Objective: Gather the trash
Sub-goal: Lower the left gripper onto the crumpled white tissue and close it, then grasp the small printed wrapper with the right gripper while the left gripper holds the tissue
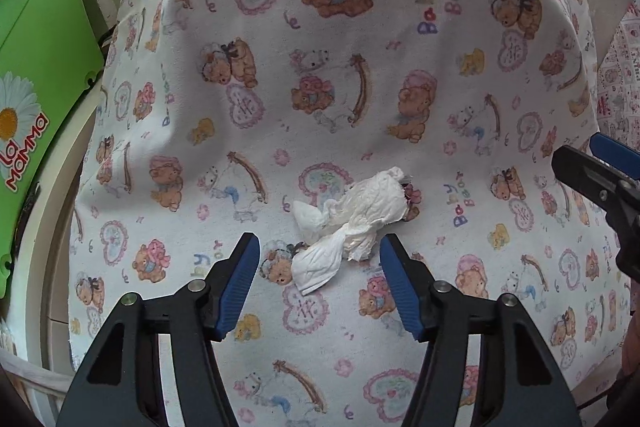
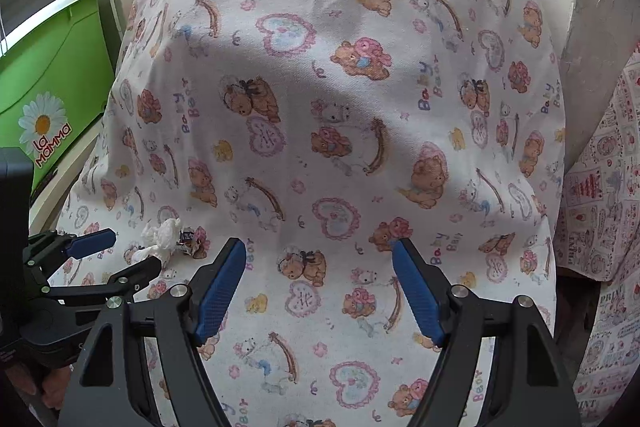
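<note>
**Tissue between the jaws, not yet gripped**

On the bear-print cloth (image 1: 320,27), a crumpled white tissue (image 1: 352,223) lies near the middle, just beyond the left gripper (image 1: 320,267). Its near tail reaches into the gap between the two blue pads (image 1: 240,283), but neither pad touches it; the jaws stand apart with paper between them. A small dark scrap (image 1: 410,197) peeks out at the tissue's right end, looking in the right wrist view like a bit of printed wrapper, its writing too small to read.

The right gripper (image 2: 320,287) hangs to the right of the tissue, jaws apart over bare cloth, holding nothing.

What could go wrong, as I judge it: the pads may close on the thin tail alone, so the wad tears or unrolls and the dark scrap drops out. Closing too low could pinch the soft cloth along with the paper and drag it up. The right gripper is near enough to get in the way if it drifts left.

Writing: the cloth repeats "Baby Bear" among bears and hearts. At far left a green bin (image 1: 40,47) carries a daisy and "La Mamma". A second cloth (image 2: 600,227) at right shows "PRINT".
</note>
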`<state>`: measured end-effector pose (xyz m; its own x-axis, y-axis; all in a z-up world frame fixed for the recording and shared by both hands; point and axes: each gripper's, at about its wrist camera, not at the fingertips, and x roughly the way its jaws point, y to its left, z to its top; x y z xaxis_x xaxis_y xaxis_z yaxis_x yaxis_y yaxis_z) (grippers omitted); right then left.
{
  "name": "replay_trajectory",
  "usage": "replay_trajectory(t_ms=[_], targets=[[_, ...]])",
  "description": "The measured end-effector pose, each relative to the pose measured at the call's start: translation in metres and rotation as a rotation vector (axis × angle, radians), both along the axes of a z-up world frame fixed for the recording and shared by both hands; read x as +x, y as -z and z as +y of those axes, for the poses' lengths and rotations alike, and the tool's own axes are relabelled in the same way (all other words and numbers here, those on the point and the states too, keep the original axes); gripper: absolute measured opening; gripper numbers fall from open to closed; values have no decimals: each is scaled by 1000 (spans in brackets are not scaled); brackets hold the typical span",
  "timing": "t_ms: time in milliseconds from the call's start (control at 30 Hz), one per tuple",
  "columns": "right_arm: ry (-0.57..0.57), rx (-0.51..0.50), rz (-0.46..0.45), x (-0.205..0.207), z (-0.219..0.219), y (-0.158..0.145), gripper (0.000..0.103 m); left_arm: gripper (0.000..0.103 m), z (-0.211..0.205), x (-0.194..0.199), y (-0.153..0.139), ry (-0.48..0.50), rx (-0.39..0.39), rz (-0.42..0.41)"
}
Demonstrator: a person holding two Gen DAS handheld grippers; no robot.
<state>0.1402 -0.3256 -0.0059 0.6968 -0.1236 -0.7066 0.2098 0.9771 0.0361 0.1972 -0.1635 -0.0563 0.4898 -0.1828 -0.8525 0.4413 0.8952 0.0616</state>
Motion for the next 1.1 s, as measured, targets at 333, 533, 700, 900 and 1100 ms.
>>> replay_trajectory(t_ms=[333,533,700,900,1100], targets=[[23,19,7,4,-7,3,78,29,-4,17,10,-11,-4,8],[33,24,7,1,-9,3,78,12,1,15,-13,-15,-84,14],[27,25,-1,1,-7,1,78,13,20,6,-45,-46,-124,-39],[-21,23,-16,5,11,0,78,13,55,0,-68,-144,-81,-96],[-121,62,-39,12,37,-2,78,13,77,1,-84,-194,-112,-104]])
